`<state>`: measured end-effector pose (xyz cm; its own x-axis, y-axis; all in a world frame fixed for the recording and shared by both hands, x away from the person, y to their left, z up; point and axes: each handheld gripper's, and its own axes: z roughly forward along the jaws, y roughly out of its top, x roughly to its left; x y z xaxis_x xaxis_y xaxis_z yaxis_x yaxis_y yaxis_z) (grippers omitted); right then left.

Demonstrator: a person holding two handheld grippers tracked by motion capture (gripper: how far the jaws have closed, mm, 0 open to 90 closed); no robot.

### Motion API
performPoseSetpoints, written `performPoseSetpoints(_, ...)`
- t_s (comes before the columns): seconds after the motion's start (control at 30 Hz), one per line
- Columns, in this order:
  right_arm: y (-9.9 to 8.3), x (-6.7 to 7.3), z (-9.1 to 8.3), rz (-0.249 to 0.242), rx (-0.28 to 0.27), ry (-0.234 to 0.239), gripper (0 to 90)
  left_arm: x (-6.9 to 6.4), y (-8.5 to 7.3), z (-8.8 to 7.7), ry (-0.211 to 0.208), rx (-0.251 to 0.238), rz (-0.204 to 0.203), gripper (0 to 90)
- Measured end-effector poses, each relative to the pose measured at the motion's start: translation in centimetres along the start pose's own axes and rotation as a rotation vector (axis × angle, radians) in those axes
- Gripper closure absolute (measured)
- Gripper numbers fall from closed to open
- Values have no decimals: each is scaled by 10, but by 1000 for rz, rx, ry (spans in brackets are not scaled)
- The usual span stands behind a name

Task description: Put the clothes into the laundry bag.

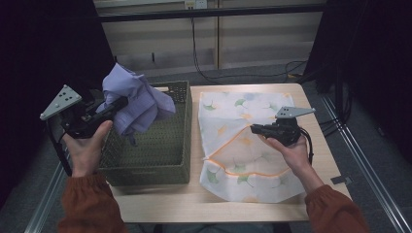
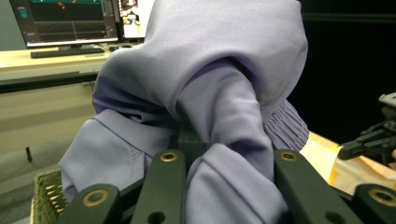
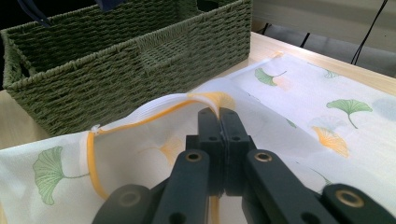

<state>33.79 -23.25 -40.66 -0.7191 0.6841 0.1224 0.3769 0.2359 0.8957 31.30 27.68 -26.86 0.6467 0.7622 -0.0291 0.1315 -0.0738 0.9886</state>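
Note:
A crumpled lilac garment hangs in the air over the left side of the green woven basket. My left gripper is shut on it, and in the left gripper view the lilac garment bulges up between the black jaws. A white bag with a green and yellow leaf print and an orange-edged opening lies flat on the table to the right of the basket. My right gripper is shut on the upper flap of that opening, lifting the orange edge slightly off the lower layer.
The basket stands just left of the bag, its wall close to the bag's open edge. The wooden table ends a little past the bag on the right and front. Cables trail on the floor behind.

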Motion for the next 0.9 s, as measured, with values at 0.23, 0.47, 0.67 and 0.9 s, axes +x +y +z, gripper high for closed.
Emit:
performPoseSetpoints(0.23, 0, 1, 0, 0, 1, 4, 897, -9, 5, -1, -23, -20, 10, 745)
performPoseSetpoints(0.47, 0, 0, 0, 2, 2, 9, 897, -14, 9, 0, -60, -22, 13, 742)
performPoseSetpoints(0.67, 0, 0, 0, 1, 6, 10, 898, -20, 13, -2, -89, -35, 18, 742)
performPoseSetpoints(0.9, 0, 0, 1, 4, 4, 13, 898, -31, 15, 0, -141, -30, 53, 740)
